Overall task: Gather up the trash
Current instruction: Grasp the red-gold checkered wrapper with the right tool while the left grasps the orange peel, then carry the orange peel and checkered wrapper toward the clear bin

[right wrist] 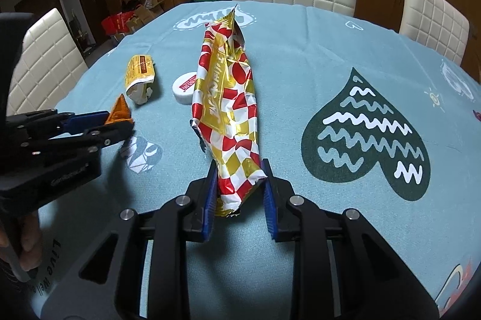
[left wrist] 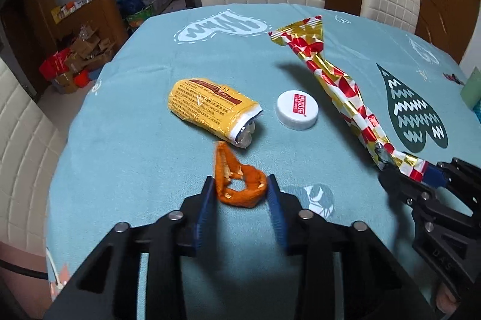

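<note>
The left claw (left wrist: 240, 187) had its blue pads closed against a curled piece of orange peel (left wrist: 239, 184), one pad on each side, and the right claw (right wrist: 239, 184) gripped the near end of a long red, gold and white checked wrapper (right wrist: 228, 97), whose far end stood up off the counter (right wrist: 300, 55) and cast a shadow on the blue cloth. Whether the peel had cleared the cloth was hard to tell from the left wrist view; from the right it seemed slightly raised. Beyond the claws, a crumpled yellow packet (left wrist: 210, 112) and a white bottle cap (left wrist: 297, 109) lay just beside each other on the counter, untouched. The step in hand looked like a two-handed pickup, with both pieces grasped and ready to be carried off. No bin appeared in either view, so the next move likely called for lifting both clear, finding a receptacle, then returning for the packet and cap.
</note>
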